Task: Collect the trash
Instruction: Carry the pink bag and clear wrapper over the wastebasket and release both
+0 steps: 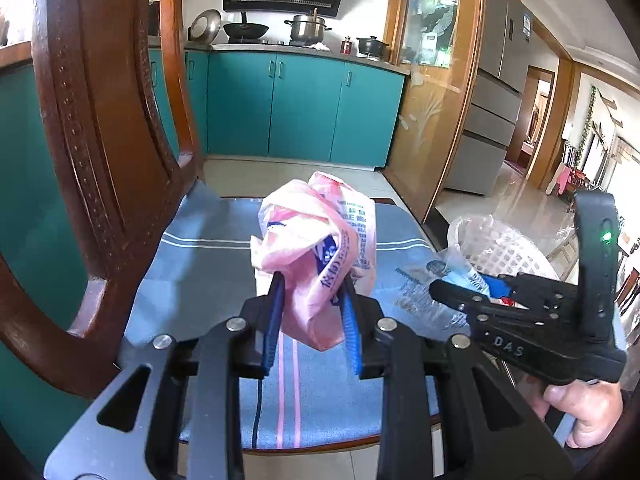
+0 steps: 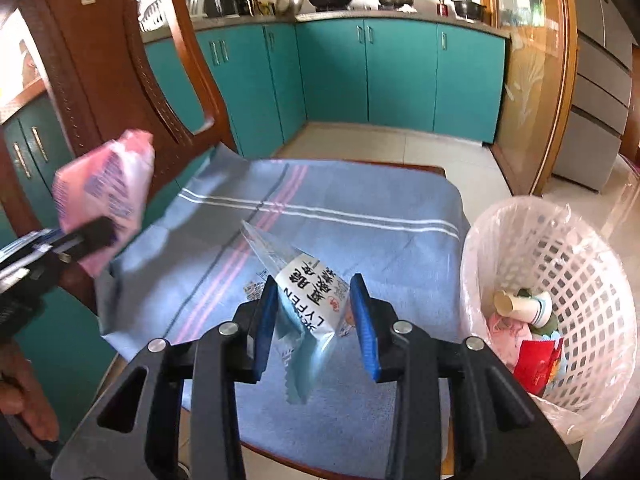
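The blue-and-white snack wrapper (image 2: 310,300) reads "LYFEN" above Chinese characters. It stands tilted on the striped blue cloth (image 2: 360,216) of the chair seat, between the right gripper's (image 2: 316,316) blue pads, which show gaps on both sides. The right gripper's body is stamped "DAS". The left gripper (image 1: 312,308) is clamped on a crumpled pink plastic bag (image 1: 320,240) printed with blue Chinese text, held above the seat. A lined white wastebasket (image 2: 592,280) stands beside the chair.

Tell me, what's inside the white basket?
Inside the white plastic lattice basket, lined with a clear bag: crushed paper cups, a red wrapper, pinkish scraps. Anything beneath that pile is covered.
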A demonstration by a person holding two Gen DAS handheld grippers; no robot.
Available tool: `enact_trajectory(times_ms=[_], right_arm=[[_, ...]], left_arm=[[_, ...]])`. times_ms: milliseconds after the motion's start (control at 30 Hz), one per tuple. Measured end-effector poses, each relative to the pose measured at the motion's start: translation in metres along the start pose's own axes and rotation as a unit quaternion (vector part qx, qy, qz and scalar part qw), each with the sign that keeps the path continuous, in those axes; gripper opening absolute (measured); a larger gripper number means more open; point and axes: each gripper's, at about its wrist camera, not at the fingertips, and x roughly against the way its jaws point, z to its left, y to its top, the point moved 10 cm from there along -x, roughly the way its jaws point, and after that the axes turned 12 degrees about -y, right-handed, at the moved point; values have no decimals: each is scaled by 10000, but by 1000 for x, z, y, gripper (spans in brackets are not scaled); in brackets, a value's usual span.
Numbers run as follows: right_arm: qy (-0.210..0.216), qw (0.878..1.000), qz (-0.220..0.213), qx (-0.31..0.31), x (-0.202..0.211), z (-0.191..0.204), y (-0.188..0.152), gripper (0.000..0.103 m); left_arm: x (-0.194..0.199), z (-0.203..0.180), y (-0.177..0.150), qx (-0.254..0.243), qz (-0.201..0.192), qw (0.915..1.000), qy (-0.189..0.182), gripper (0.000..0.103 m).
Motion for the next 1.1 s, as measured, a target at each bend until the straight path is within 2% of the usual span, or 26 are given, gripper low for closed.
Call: enact_trajectory(times_ms=[200,467,567,633,700,733,800,833,867,933,1000,1100], right_arm=[[-16,9999,101,4,-6,-1,-5,37],[26,10000,-20,-91,4,-5,0,37],[-59,9982,-397,-441,28,-35,20,37],[-254,9926,-712,-954,46,-80,35,37],[-466,9837,-829,-1526,53,-131,41,39],[-551,9799,-819,-1735,52,-152,40,41],[-721,9715,-744,-2131,47,-191,33,58],[-739,9684,-587,-2308,41,-208,26,76],[-720,9672,-443,-2395,35,-217,21,81],[-704,9590,-295,-2728,33,-241,12,81],[-659,9456,-531,-3142,49,-262,12,85],[-755,9262,-1176,-3501,86,-288,18,93]], left_arm=[[-6,6,-3,-13,106,9999,50,28],[-11,6,-4,-19,167,9998,74,28],[-14,-1,-6,-80,184,9998,27,29],[-16,-7,-7,-137,191,9997,-46,29],[-20,-17,-8,-215,215,9995,-127,28],[-24,-25,-9,-268,243,9991,-204,28],[-31,-42,-10,-335,298,9982,-389,28],[-35,-51,-9,-370,325,9977,-474,28],[-38,-62,-9,-417,352,9969,-561,28],[-47,-89,-6,-634,385,9946,-724,28],[-57,-118,-3,-815,443,9918,-876,28],[-79,-164,4,-909,551,9868,-1223,29]])
